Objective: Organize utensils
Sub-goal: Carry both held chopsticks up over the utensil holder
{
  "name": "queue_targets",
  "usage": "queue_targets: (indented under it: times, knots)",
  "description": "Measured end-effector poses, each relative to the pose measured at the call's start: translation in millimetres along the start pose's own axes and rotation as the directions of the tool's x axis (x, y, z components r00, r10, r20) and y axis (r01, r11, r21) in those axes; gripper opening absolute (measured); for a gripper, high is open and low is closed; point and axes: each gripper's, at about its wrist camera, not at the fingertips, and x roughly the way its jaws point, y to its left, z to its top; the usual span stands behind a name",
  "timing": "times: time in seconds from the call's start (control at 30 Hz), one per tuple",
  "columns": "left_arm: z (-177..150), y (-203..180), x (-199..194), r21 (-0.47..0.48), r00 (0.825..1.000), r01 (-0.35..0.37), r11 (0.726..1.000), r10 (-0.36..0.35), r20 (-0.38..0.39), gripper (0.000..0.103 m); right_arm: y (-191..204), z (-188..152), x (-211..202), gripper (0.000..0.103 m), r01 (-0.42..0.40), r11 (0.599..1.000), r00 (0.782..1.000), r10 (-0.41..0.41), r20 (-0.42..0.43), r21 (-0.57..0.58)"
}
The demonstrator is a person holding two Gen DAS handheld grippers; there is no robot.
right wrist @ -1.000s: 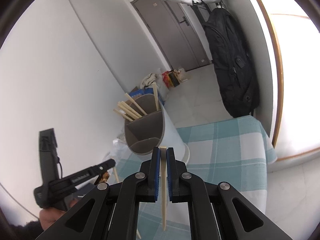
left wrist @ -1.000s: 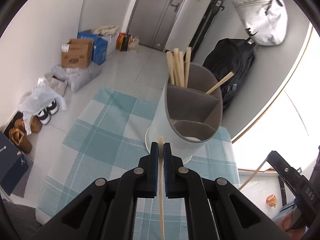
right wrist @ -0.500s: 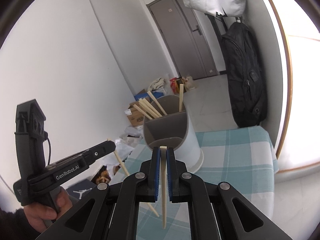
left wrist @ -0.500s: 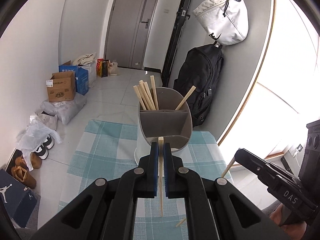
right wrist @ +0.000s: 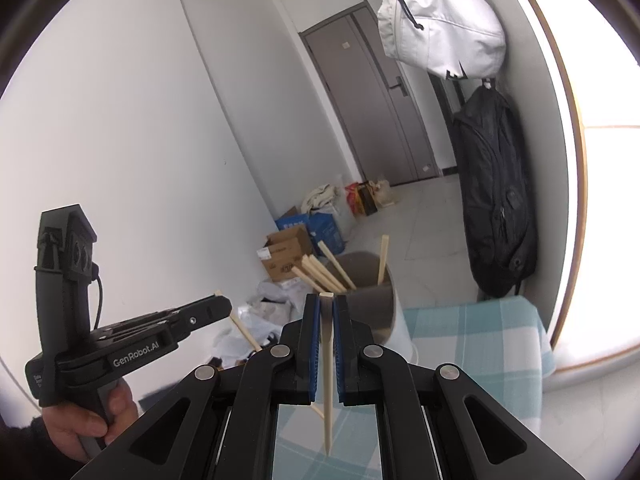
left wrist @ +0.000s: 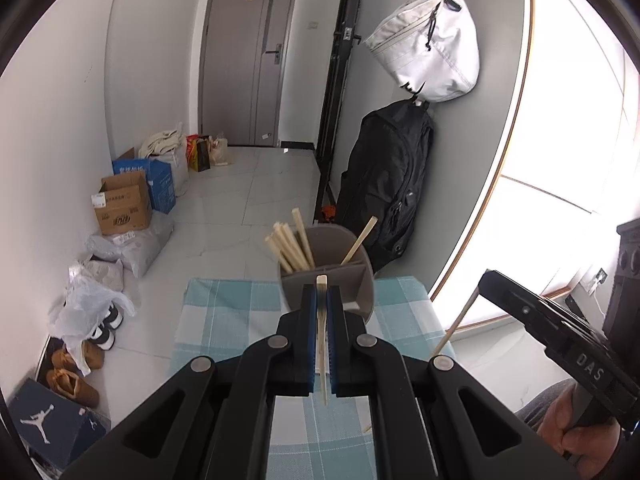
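My left gripper [left wrist: 321, 298] is shut on a pale wooden chopstick [left wrist: 321, 344] that hangs down through its blue pads. A second chopstick [right wrist: 327, 376] is clamped the same way in my shut right gripper [right wrist: 326, 304]. Beyond both stands a grey-and-white divided utensil holder [left wrist: 360, 292] [right wrist: 384, 316] on the blue checked tablecloth [left wrist: 224, 320], with several chopsticks [left wrist: 290, 246] in its far compartment. Each gripper is raised above the cloth, short of the holder. The right gripper [left wrist: 490, 280] shows at the right of the left wrist view, the left gripper [right wrist: 222, 306] at the left of the right wrist view.
Cardboard boxes [left wrist: 124, 206], bags and shoes [left wrist: 106, 326] line the floor by the left wall. A black backpack [left wrist: 386, 184] and a white bag [left wrist: 430, 56] hang on the wall behind the table. A grey door [left wrist: 250, 56] lies beyond.
Both grippers have risen with their chopsticks, whose lower tips have lifted off the cloth. The holder now sits lower and smaller in both views, and the left view has rolled level.
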Motion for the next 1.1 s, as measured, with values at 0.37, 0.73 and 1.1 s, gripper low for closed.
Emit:
queue_targets:
  times: [0.37,0.73,1.1]
  knots:
    - [58,4,-10,-0.005,0.999,0.043,0.999,-0.043,0.023,0.001,6,73,6,0.006,-0.006,1.000,0.997,0.006,0.081,-0.004]
    - [107,12,0,0.001,0.997,0.035,0.999,-0.035,0.072,0.001,2,130,38,0.006,0.022,1.000,0.993,-0.020,0.119,-0.018]
    - [118,31,48,-0.050,0.998,0.050,0.997,-0.049,0.031,0.001,-15,146,85,0.006,0.053,0.998,0.995,-0.050,0.091,-0.024]
